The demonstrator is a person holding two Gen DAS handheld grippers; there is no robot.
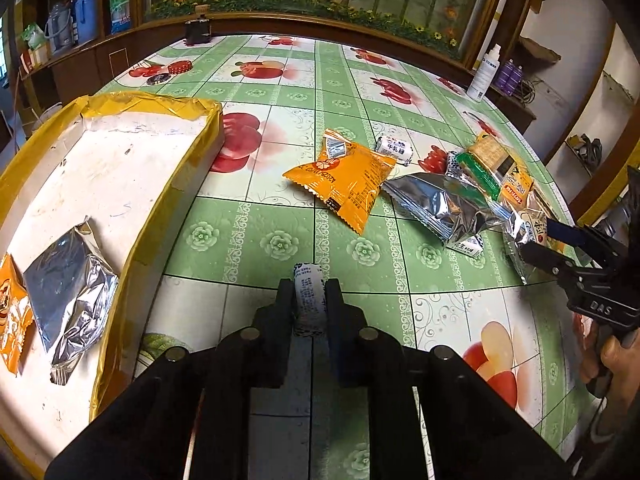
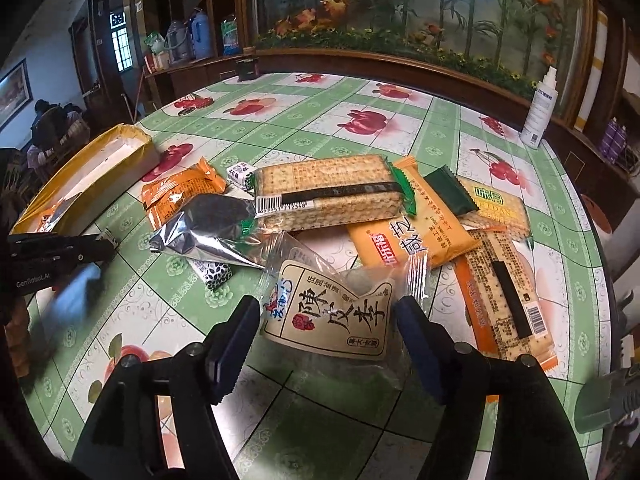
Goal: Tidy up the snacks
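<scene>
Snacks lie in a loose heap on the worktop (image 1: 256, 236), a green checked cloth printed with fruit. At the heap's near side a clear plum packet (image 2: 332, 316) with a cream label sits between the parted fingers of the right hand-held gripper (image 2: 326, 336); its pads stand off the wrapper on both sides, touching nothing. Behind the packet lie a cracker pack (image 2: 328, 194), a silver pouch (image 2: 208, 232), an orange pouch (image 2: 180, 194), a yellow-orange packet (image 2: 416, 228) and a long biscuit pack (image 2: 504, 304), several overlapping. A small wrapped candy (image 2: 240, 172) rests beside the cracker pack. The left hand-held gripper (image 1: 310, 304) is closed on a small white candy (image 1: 309, 296), held upright between its pads above the cloth. A shallow tray (image 1: 188, 168) with yellow-taped walls stands toward the worktop's left edge, well apart from the heap; a silver pouch (image 1: 70, 300) and an orange one (image 1: 12, 316) already lie inside it. A white spray bottle (image 2: 540, 108) stands at the far right edge.
</scene>
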